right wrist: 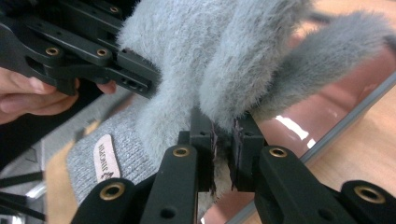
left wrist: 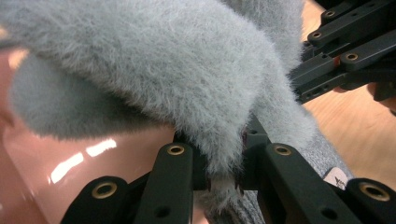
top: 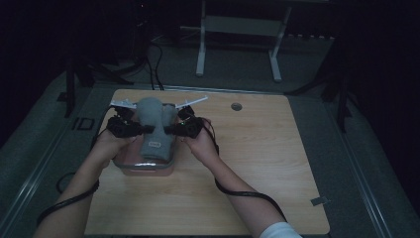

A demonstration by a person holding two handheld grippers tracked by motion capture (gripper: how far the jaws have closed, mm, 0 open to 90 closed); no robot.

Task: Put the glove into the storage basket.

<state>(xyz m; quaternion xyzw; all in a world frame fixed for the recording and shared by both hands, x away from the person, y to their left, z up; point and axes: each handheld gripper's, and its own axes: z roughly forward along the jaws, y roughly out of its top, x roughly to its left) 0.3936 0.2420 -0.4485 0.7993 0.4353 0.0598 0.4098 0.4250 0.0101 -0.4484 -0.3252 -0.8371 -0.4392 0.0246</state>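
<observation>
The grey fluffy hat (top: 154,130) hangs between the two claws, over the pink box (top: 146,166) at the left part of the desk (top: 257,163). The left claw (top: 144,130) is closed on the hat's edge at 9 o'clock of the hat; the right claw (top: 168,130) is closed on the edge at 3 o'clock. In the left gripper view the fur (left wrist: 187,74) rises at 12 o'clock from the pinching jaws. In the right gripper view a small label (right wrist: 104,159) lies at 9 o'clock of the claw.

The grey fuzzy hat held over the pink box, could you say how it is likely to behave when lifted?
The grey fuzzy hat probably hangs floppy: its fabric droops between the left hand-held gripper and right hand-held gripper. It seems light. The fluffy pile may slip, yet both pinch it firmly.
</observation>
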